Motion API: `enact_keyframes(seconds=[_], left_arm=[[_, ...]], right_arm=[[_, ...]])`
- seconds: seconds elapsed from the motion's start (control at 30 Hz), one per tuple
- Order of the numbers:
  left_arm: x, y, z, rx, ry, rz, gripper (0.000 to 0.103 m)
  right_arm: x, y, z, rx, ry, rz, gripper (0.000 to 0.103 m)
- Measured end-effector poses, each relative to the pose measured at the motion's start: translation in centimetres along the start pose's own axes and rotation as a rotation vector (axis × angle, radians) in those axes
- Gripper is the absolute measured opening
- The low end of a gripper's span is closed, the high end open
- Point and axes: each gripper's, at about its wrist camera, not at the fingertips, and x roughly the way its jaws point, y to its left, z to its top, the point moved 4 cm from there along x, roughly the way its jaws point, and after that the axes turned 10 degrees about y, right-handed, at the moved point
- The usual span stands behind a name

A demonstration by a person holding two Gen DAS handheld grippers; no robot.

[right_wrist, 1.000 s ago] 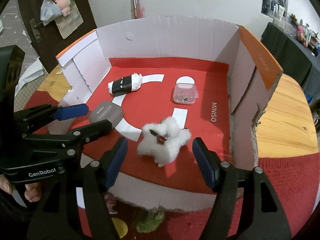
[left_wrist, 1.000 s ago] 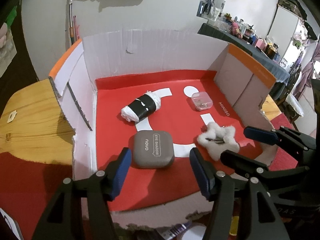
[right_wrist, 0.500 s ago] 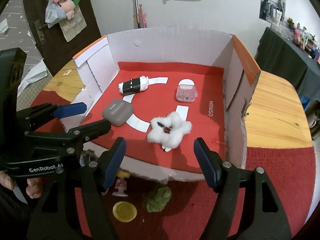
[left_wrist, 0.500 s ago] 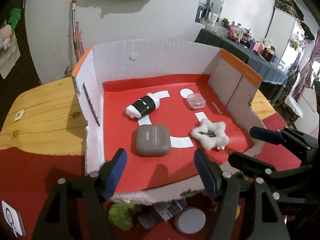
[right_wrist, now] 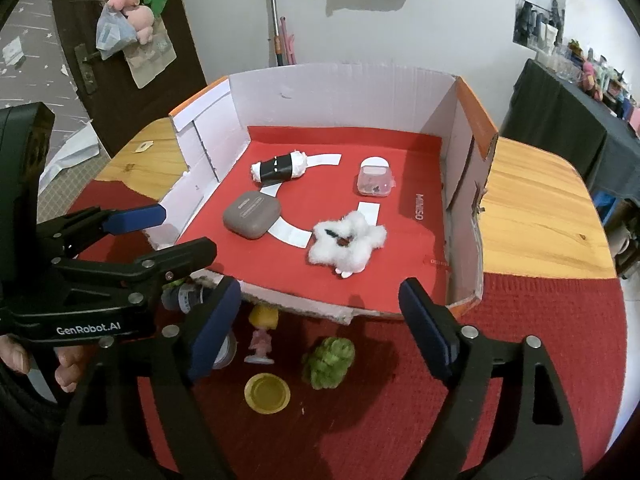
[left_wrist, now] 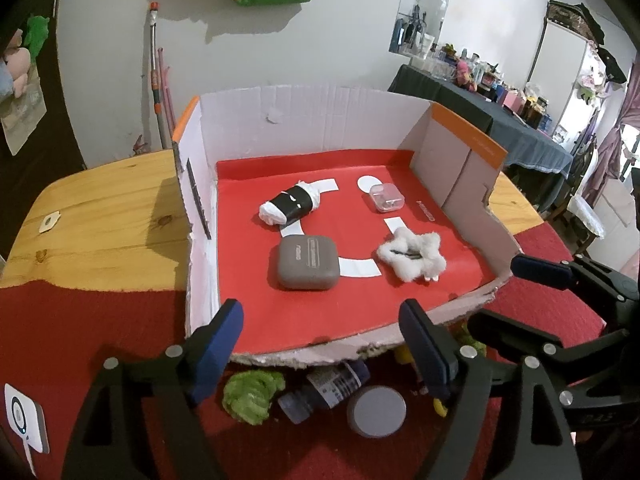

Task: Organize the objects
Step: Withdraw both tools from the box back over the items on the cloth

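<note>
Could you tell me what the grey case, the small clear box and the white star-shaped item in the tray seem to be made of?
Grey case: apparently matte plastic or a rubbery coating, with smooth rounded corners and no glare.
Small clear box: transparent hard plastic, since small dark bits show through its walls.
White star-shaped item: fluffy plush or faux fur, with a fuzzy, irregular outline.
Tray: corrugated cardboard, judging by its torn, ribbed edges.

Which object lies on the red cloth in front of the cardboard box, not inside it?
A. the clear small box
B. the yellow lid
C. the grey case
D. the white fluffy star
B: the yellow lid lies on the red cloth before the open front of the cardboard box, and the other three are inside it.
</note>
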Motion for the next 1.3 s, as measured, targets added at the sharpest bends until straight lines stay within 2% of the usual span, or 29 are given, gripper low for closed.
enact_keyframes(seconds=[0.37, 0.43, 0.57, 0.77, 0.83, 1.3], left_arm=[[-1.0, 0.0, -1.3, -0.008, -0.009, 0.005, 0.092], [-1.1, -0.1, -1.5, -0.007, -0.008, 0.006, 0.092], [-1.2, -0.2, -1.9, -0.009, -0.006, 0.006, 0.098], [-1.4, -0.2, -2.6, -0.018, -0.01, 0.012, 0.1], [-1.5, -0.1, -2.9, -0.025, -0.01, 0.015, 0.102], [-1.7, 0.4, -4.7, -0.056, 0.006, 0.024, 0.103]], right_arm=[[-0.8, 0.5, -1.1, 0.001, -0.008, -0.004, 0.089], [-1.0, 0.7, -1.5, -0.001, -0.012, -0.003, 0.094], [-1.4, 1.0, -2.0, -0.004, -0.016, -0.006, 0.094], [-1.9, 1.1, -2.7, -0.001, -0.018, -0.011, 0.095], [-2.1, 1.2, -2.9, -0.001, -0.02, -0.01, 0.098], [-2.3, 1.9, -5.1, -0.009, -0.014, 0.002, 0.101]])
